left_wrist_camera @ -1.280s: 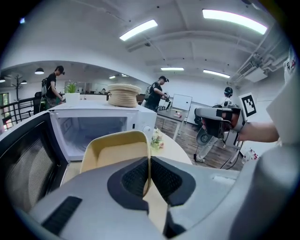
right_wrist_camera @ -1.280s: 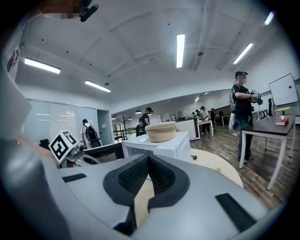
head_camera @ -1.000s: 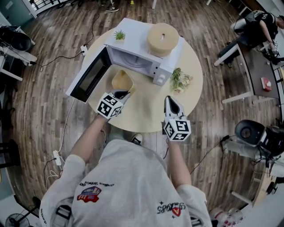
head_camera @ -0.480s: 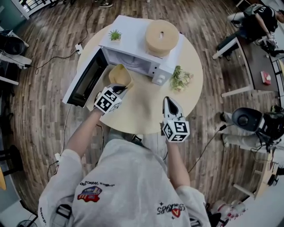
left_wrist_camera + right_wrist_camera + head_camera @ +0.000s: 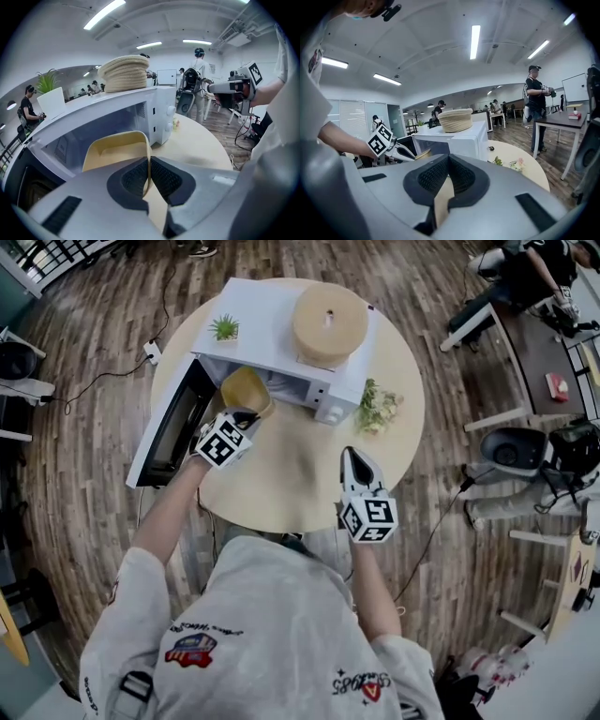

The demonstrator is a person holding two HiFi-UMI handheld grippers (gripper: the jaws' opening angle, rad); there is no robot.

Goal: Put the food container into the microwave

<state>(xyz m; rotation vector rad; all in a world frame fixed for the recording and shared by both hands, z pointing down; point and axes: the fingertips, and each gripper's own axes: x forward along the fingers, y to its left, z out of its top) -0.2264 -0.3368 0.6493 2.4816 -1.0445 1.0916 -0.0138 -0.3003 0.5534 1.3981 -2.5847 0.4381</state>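
The left gripper [image 5: 149, 171], one of two grey two-jaw tools, pinches the near rim of the single yellow plastic food container [image 5: 117, 150]. It holds the container at the mouth of the one white microwave [image 5: 281, 334], whose dark-windowed door [image 5: 169, 432] stands open toward the left edge of the round beige tabletop [image 5: 291, 484]. The right gripper [image 5: 447, 161] is closed on nothing above the tabletop's near edge. On the microwave sit one woven straw basket [image 5: 328, 322] and one small potted plant [image 5: 225, 329]. One flower sprig [image 5: 380, 409] lies near the right edge.
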